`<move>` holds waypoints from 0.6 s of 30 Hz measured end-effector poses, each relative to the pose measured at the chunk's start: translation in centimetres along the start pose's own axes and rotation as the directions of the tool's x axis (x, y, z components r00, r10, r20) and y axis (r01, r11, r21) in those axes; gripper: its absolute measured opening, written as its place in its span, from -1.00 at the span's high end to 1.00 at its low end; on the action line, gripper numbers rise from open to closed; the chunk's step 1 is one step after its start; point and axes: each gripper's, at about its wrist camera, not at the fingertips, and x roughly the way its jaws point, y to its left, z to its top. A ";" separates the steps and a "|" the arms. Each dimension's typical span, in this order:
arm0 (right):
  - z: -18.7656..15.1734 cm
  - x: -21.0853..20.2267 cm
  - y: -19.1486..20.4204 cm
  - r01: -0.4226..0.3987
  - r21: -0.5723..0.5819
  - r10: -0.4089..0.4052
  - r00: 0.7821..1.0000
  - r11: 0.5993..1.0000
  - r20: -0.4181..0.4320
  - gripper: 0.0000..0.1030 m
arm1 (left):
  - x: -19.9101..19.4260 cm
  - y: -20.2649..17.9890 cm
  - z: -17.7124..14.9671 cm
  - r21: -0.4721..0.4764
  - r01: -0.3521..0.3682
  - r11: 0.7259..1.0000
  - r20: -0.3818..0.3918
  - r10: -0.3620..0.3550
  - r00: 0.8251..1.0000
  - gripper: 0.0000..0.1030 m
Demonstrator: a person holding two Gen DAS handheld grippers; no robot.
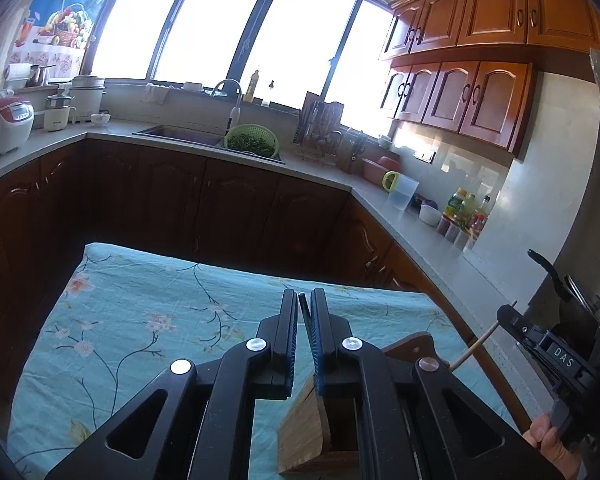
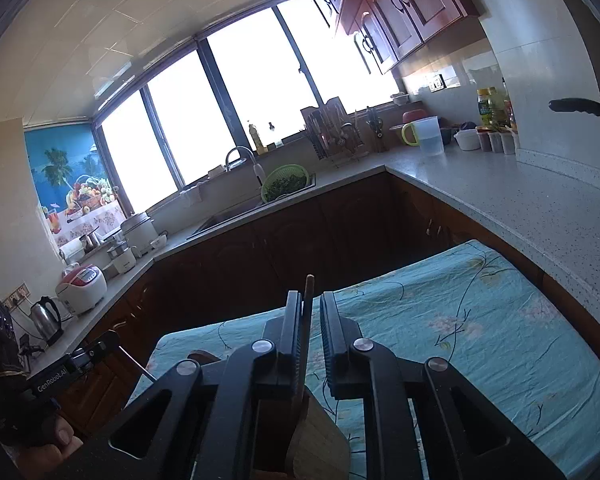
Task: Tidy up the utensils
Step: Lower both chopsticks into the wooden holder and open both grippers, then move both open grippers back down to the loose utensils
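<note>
Left wrist view looks along the left gripper (image 1: 305,300), whose jaws stand a narrow way apart with a thin dark blade-like utensil (image 1: 305,312) between them; it lies against the right-hand pad, though I cannot tell whether the pads press on it. Directly below sits a wooden holder (image 1: 304,436) on the teal flowered cloth (image 1: 140,320) that covers the table. At the right edge of that view the right gripper (image 1: 504,318) shows from the side with a pale wooden stick (image 1: 476,344) running through it.

Seen from the right wrist, the right gripper (image 2: 311,304) has its jaws slightly parted. The slim stick (image 2: 309,296), likely a chopstick, rises between them and leans on the left pad, with a clear gap to the other. Its lower end runs down toward the holder (image 2: 320,440).

My judgement is that both utensils are at the holder and being let go into it, so this pair is nearly stowed. What remains is to draw both grippers clear without tipping the holder. No other loose utensils show on the cloth, but much of the table is hidden behind the grippers.
</note>
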 end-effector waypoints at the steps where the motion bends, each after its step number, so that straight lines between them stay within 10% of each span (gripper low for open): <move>1: 0.1 -0.2 -0.1 -0.003 0.004 0.003 1.000 1.000 0.001 0.50 | -0.2 0.1 0.1 -0.005 -0.004 1.000 0.000 0.004 1.000 0.48; 3: 0.2 -0.7 -0.3 -0.017 0.013 0.017 1.000 1.000 0.009 -0.10 | -1.3 0.3 0.2 -0.015 -0.016 1.000 0.024 0.016 1.000 0.08; 9: 0.6 -4.2 -0.7 -0.061 0.049 0.058 0.996 0.997 0.067 -0.90 | -4.6 0.5 -0.5 -0.021 -0.025 0.999 0.050 0.026 0.998 -0.29; 18: -1.8 -10.2 -1.1 -0.079 0.052 0.076 0.995 0.995 0.061 -0.96 | -11.4 0.9 -4.6 -0.039 -0.039 0.999 0.034 0.040 0.999 -0.52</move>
